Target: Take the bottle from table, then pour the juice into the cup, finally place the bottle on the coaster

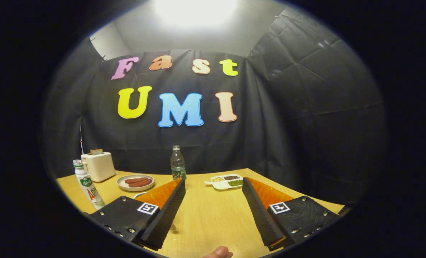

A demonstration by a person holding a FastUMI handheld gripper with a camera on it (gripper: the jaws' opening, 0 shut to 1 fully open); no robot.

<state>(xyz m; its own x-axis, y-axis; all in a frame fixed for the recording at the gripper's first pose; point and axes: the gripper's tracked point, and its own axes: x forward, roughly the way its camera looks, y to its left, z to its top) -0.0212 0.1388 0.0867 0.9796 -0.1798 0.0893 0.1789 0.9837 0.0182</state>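
Observation:
My gripper (pixel 213 180) is open above the wooden table (pixel 205 215), with nothing between its wide-spread fingers. A clear bottle with a green label (pixel 178 163) stands upright at the table's far edge, just beyond the left fingertip. A white bottle with a green cap (pixel 87 184) stands to the left of the left finger, near the table's left edge. A thin white rim (pixel 139 195) peeks out from behind the left finger; I cannot tell what it belongs to.
A cream toaster (pixel 98 165) with a slice in it stands at the back left. Beside it is a plate of sausages (pixel 135 182). A divided white dish of beans (pixel 227 181) lies ahead of the right finger. A person's fingertip (pixel 218 252) shows near me.

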